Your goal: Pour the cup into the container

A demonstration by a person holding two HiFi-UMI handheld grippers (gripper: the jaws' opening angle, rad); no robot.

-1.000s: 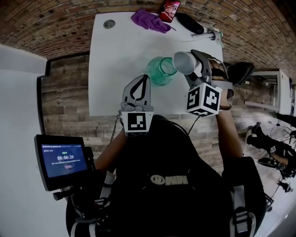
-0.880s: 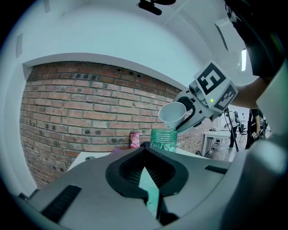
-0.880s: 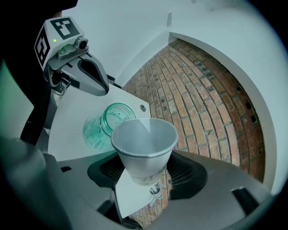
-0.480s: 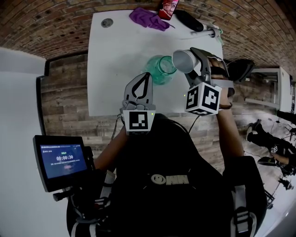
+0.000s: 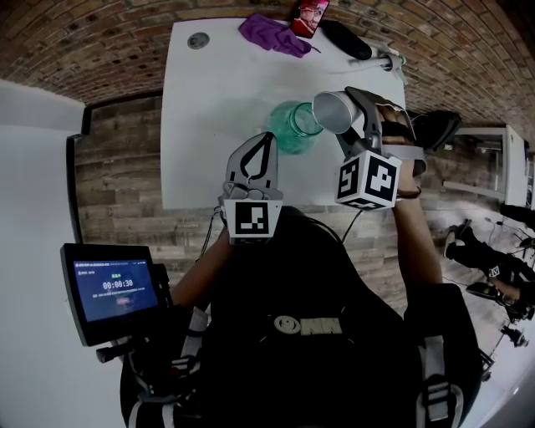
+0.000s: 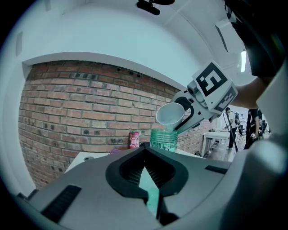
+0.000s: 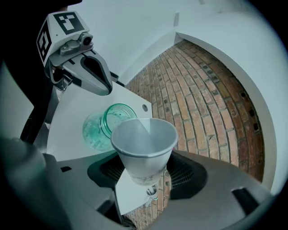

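A translucent green jar (image 5: 292, 129) stands upright on the white table (image 5: 209, 100). My right gripper (image 5: 345, 111) is shut on a white paper cup (image 5: 332, 111), which is tilted with its lip over the jar's mouth. In the right gripper view the cup (image 7: 144, 146) sits between the jaws and looks empty inside, with the jar (image 7: 107, 126) just beyond it. My left gripper (image 5: 266, 142) is shut with nothing in it, just on the near side of the jar and apart from it. In the left gripper view, the jar (image 6: 164, 140) and the cup (image 6: 170, 114) show beyond its shut jaws.
At the table's far edge lie a purple cloth (image 5: 272, 35), a red can (image 5: 308, 15), a black object (image 5: 347, 40) and a pale tool (image 5: 380, 60). A round grommet (image 5: 198, 40) sits at the far left corner. A small screen (image 5: 113, 288) hangs at my lower left.
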